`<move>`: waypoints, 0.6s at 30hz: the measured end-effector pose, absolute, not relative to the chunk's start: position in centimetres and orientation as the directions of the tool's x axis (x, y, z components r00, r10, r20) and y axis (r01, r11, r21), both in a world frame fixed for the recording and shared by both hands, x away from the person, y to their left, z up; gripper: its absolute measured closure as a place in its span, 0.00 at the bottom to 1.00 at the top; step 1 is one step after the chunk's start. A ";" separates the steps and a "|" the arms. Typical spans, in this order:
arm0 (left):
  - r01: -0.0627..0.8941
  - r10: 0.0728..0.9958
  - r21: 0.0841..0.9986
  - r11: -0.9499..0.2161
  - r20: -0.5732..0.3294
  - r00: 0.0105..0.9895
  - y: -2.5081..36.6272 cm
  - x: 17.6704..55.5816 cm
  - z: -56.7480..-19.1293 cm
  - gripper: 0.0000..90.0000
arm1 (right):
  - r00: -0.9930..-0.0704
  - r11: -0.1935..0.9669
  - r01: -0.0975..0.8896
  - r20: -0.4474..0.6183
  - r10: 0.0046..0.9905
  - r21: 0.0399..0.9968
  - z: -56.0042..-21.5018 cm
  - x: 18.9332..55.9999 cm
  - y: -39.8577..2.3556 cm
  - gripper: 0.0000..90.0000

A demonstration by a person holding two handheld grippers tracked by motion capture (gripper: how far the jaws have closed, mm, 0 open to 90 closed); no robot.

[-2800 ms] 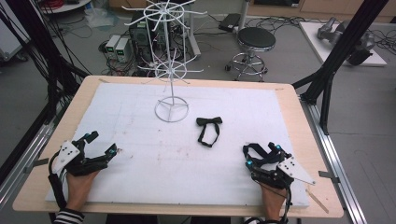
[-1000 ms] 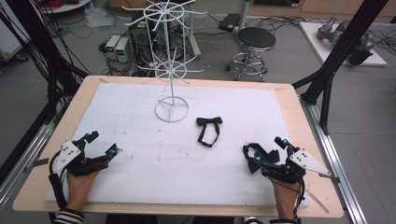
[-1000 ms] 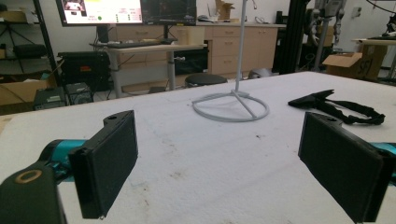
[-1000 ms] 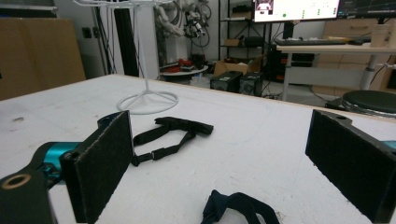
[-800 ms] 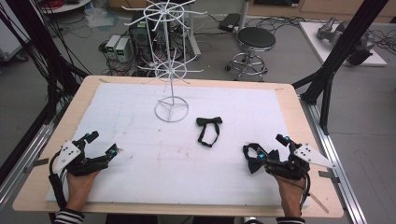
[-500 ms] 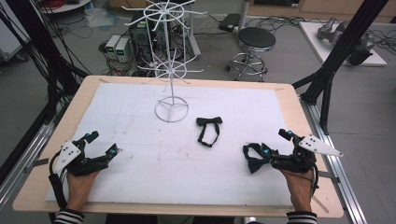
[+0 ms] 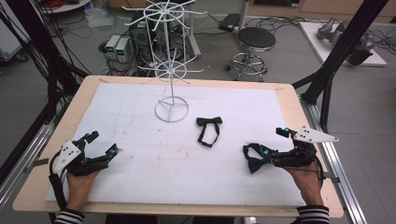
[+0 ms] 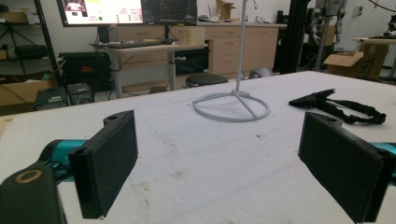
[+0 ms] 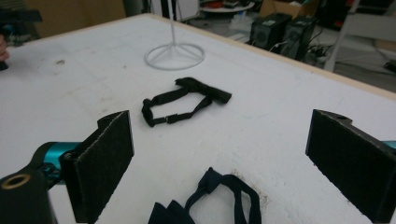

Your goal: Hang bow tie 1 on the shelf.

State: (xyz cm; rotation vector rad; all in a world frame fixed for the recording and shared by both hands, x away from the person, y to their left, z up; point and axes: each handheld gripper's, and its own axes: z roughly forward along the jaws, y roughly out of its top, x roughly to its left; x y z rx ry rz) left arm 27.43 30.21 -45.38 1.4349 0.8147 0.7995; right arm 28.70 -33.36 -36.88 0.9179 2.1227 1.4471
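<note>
From the high view we see both of our claws low over the near edge of the counter [image 7: 280, 100], the left claw [image 7: 100, 149] toward the near left corner and the right claw [image 7: 252, 156] toward the near right corner, each lying almost flat and aimed inward, with the hands behind them. The right gripper view adds what the high view blurs: the dark bow tie [image 9: 210, 200] lies on the white cover between our released, wide-apart jaws, untouched, its strap looped above the knot. Farther in, toward the counter's middle, a second black bow tie [image 9: 187, 100] lies flat with its strap in a loop, just short of the white wire stand [image 9: 175, 56]. The left gripper view shows its jaws equally spread, with bare cover between them.
</note>
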 end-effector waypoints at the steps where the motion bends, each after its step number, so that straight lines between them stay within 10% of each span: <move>1: 0.018 0.860 1.000 -0.011 0.000 0.511 30.2 27.4 -45.4 0.14 | -0.704 0.253 0.292 0.028 0.709 0.922 -36.9 28.8 -33.4 0.08; 18: 0.018 0.860 1.000 -0.011 0.001 0.510 30.2 27.4 -45.4 0.14 | -0.804 0.456 0.317 -0.019 0.594 0.832 -35.9 30.4 -33.8 0.08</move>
